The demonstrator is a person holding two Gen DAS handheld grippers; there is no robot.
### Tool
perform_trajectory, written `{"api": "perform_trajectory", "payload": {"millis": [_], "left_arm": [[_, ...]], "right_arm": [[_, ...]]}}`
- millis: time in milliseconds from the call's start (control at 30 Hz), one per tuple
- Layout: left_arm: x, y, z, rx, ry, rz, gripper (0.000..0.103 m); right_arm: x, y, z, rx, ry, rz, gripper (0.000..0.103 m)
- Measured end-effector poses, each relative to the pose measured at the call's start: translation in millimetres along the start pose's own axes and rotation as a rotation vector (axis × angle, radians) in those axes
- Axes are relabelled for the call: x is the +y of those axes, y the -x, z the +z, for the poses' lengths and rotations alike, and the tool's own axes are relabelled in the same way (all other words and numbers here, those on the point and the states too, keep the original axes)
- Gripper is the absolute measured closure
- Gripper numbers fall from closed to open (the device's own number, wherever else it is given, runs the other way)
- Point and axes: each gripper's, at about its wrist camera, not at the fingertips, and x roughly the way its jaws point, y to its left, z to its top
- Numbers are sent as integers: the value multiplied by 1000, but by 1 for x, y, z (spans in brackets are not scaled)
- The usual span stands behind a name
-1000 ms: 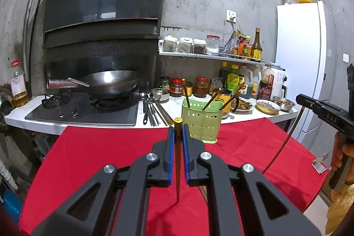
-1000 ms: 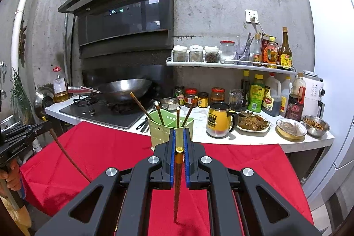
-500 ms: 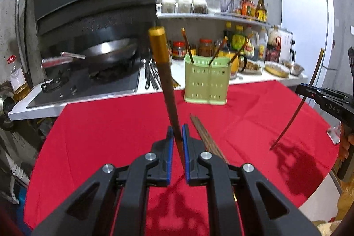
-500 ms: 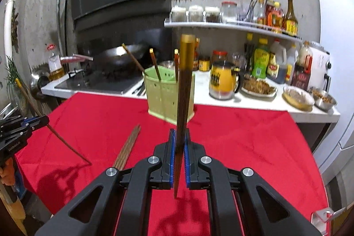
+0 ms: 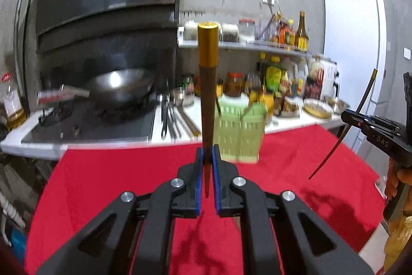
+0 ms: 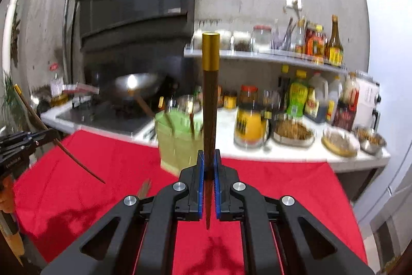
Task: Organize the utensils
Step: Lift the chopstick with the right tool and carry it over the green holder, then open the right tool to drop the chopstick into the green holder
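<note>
My left gripper (image 5: 207,159) has its blue-lined fingers (image 5: 198,172) clenched on a chopstick (image 5: 208,94), gripping it low near the pointed end so the gold-capped butt stands up through the centre of the left view; I judge that low grip leaves most of the stick free to tip over into a holder. My right gripper (image 6: 209,161) does the same with a second chopstick (image 6: 210,99), its fingers (image 6: 200,172) pinched around the tapered lower part, the tip poking out below them over the red cloth (image 6: 270,187). Both sticks sit upright rather than flat, which I read as setting them up for a vertical drop. The target, I take it, is the green utensil basket (image 5: 239,135), just behind the held stick in the middle of the left view and left of centre in the right view, standing at the far edge of the cloth-covered tabletop with several chopsticks already leaning in it. More loose chopsticks (image 6: 144,188) lie on the cloth at lower left of the right view, not yet collected. Beyond, blurred, are the wok (image 5: 121,89) and condiment bottles (image 6: 303,97).
</note>
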Motion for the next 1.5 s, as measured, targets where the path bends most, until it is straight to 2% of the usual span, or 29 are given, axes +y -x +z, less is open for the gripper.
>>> {"api": "perform_trajectory", "payload": {"millis": [267, 367, 433, 567, 767, 900, 933, 967, 1000, 1033, 1067, 1100, 1233, 1300, 1367, 1500], "left_arm": [[-17, -27, 88, -150, -33, -24, 97], [-28, -46, 106, -162, -51, -47, 97], [-33, -63, 111, -155, -63, -50, 97], [-40, -100, 112, -114, -69, -70, 97], [-43, -153, 98, -6, -66, -84, 96], [-39, -175, 88, 46, -52, -94, 96], [-37, -178, 87, 58, -50, -97, 96], [-36, -180, 87, 60, -48, -96, 96], [-35, -179, 88, 57, -47, -89, 95], [-33, -175, 89, 50, -44, -83, 91], [-30, -169, 92, 39, -38, -84, 88], [-28, -162, 94, 24, -30, -86, 79], [-17, -113, 101, -56, -14, -71, 76], [-12, -88, 97, -71, -8, -39, 73], [-9, -72, 89, -68, -11, -6, 71], [-1, -46, 47, -5, -24, 56, 71]], "right_arm": [[5, -14, 80, -192, -10, 86, 97], [10, -23, 97, -266, 6, 77, 97], [9, -34, 102, -274, -1, 81, 97], [7, -67, 103, -250, -15, 75, 97], [8, -122, 80, -107, -16, 78, 96], [6, -137, 67, -60, -24, 72, 94], [5, -139, 67, -54, -25, 67, 90], [4, -140, 66, -49, -28, 70, 77], [3, -136, 67, -50, -39, 75, 69], [1, -131, 68, -59, -47, 74, 57], [0, -126, 69, -69, -47, 70, 56], [-2, -116, 71, -88, -42, 60, 56], [-11, -77, 75, -135, -46, 42, 56], [-15, -57, 71, -142, -44, 27, 56], [-17, -41, 61, -126, -37, 18, 56], [-10, -17, 18, -39, -24, 30, 56]]}}
